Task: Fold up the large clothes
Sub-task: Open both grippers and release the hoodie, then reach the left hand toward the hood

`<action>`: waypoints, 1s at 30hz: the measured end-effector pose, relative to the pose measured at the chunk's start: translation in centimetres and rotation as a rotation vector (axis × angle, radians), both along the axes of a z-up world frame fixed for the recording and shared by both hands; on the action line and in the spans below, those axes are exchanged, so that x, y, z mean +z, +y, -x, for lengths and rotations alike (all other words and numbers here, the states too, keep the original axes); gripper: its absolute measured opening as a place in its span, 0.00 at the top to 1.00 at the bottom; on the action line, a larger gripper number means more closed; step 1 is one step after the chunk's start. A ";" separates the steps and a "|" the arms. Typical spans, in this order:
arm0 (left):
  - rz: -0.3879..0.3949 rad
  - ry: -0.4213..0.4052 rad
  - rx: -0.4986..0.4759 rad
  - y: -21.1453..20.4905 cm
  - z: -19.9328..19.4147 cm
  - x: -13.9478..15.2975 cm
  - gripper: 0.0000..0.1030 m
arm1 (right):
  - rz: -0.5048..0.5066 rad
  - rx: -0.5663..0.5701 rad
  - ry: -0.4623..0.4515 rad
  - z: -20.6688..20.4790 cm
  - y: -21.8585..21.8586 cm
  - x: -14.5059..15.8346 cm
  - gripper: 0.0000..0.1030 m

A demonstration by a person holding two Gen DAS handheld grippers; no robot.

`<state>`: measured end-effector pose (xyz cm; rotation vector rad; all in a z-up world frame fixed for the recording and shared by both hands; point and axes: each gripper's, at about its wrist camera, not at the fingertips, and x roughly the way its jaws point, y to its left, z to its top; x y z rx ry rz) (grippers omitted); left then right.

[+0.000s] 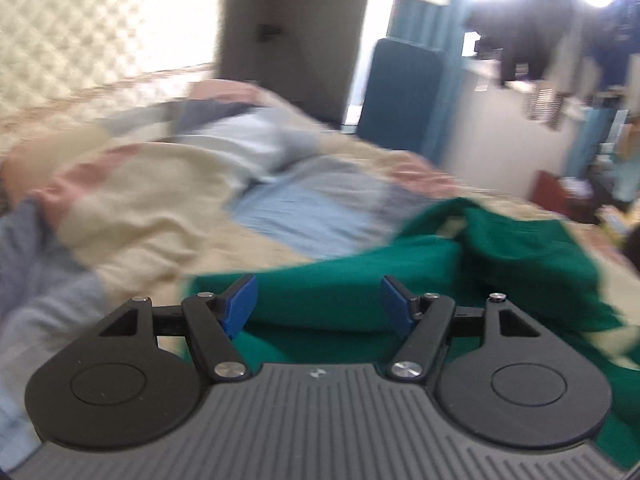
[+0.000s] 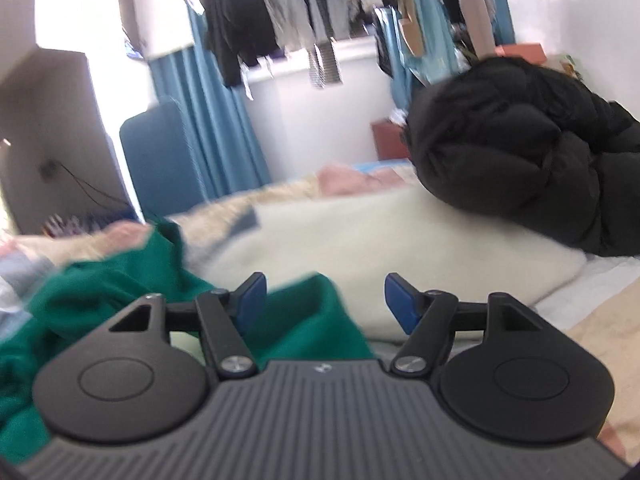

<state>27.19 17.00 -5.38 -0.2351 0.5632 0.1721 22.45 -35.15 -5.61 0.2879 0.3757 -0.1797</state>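
The green garment lies on the bed, rumpled and partly folded, a flat doubled layer just ahead of the left tongs and a looser heap rising toward 2 o'clock in the left wrist view. In the right wrist view the same garment spreads from 9 o'clock down to the lower left, one corner reaching in under the gap of the right tongs.

Both pairs of tongs are released — the blue pads of the left stand wide apart with only cloth seen beyond them, nothing pinched. The right tongs are likewise spread, their pads clear of the fabric; the green corner shows between them but is not gripped.

Under the garment is a patchwork quilt in cream, pink and pale blue, covering the bed out to 10 and 12 o'clock in the left view. In the right view a cream blanket lies at 12 to 2 o'clock of the tongs, and on it, at 2 o'clock, a black puffer jacket is bunched up.

Farther out: blue curtains at 11 o'clock, a blue chair back beside them, and clothes hanging along the window at 12 o'clock. Both views are blurred.
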 end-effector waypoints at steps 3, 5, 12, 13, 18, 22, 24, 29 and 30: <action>0.085 0.003 -0.078 -3.6 0.4 -0.7 0.30 | -0.035 0.092 -0.042 0.6 2.6 1.2 0.33; 0.099 0.033 -0.125 -5.7 0.2 -1.8 0.30 | -0.055 0.191 -0.030 0.0 5.0 1.5 0.33; 0.023 0.106 -0.164 -8.5 -1.0 -4.9 0.30 | 0.004 0.453 0.107 -6.4 15.3 -0.7 0.34; 0.040 0.110 -0.157 -8.3 -1.1 -5.1 0.30 | 0.008 0.468 0.122 -7.5 16.5 -1.2 0.34; 0.105 0.123 -0.179 -7.6 -2.4 -6.3 0.30 | 0.140 0.478 0.171 -13.7 21.7 -4.0 0.35; 0.091 0.079 -0.188 -7.6 -4.2 -7.2 0.30 | 0.220 0.457 0.185 -19.4 23.9 -3.7 0.62; 0.071 0.070 -0.182 -8.0 -5.2 -7.9 0.30 | 0.252 0.427 0.209 -22.6 24.7 -3.1 0.87; 0.121 0.054 -0.209 -7.9 -7.4 -9.7 0.30 | 0.286 0.375 0.113 -30.7 25.7 0.8 0.93; 0.133 0.051 -0.217 -7.9 -7.8 -9.9 0.30 | 0.301 0.367 0.078 -32.3 25.8 1.9 0.93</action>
